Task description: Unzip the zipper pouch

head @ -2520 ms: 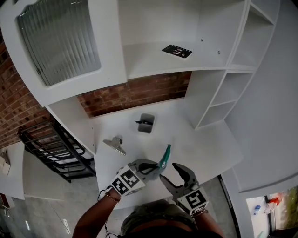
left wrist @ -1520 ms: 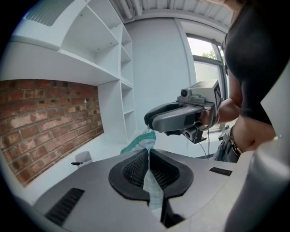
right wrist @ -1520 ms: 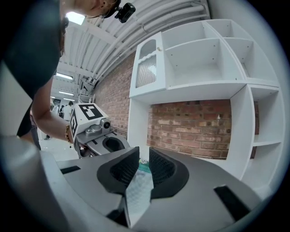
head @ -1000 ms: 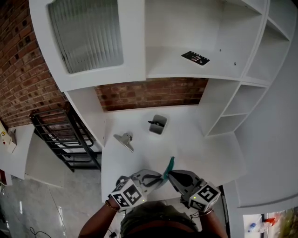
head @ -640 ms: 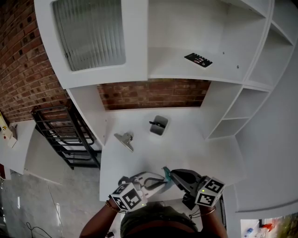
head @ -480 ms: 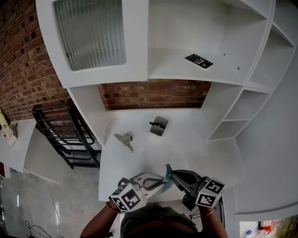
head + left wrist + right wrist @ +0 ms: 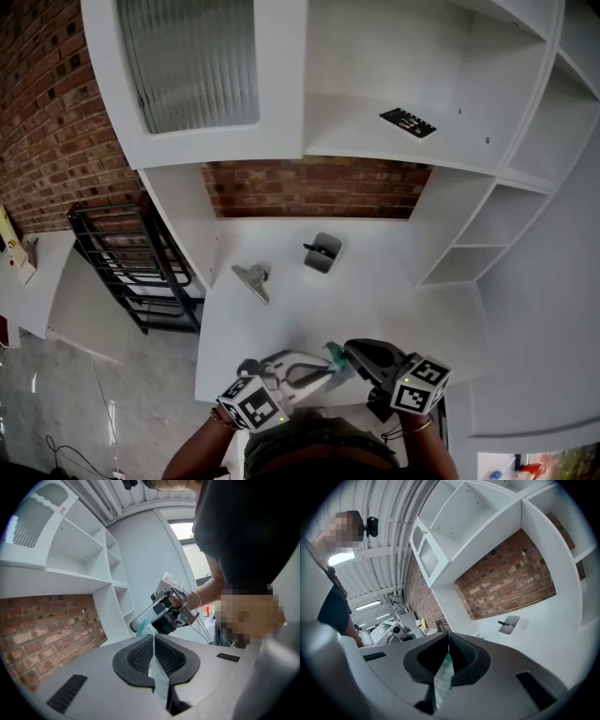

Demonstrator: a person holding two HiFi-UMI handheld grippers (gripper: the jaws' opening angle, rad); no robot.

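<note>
Head view | left gripper [image 7: 317, 372], right gripper [image 7: 350, 354] tip-to-tip, seemingly level | jaws clenched on zipper pouch [image 7: 334, 357]

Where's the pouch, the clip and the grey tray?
pouch [image 7: 158, 677]: left gripper view, on its clear side.
clip [image 7: 253, 280]: head view, on its middle.
grey tray [image 7: 326, 262]: head view, on a bare part of its floor.

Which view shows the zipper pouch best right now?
The left gripper view: the zipper pouch stretches from the left tool to the right tool, both shut on it. The head view shows just a teal sliver between them; the right gripper view, only a strip in its jaws.
</note>
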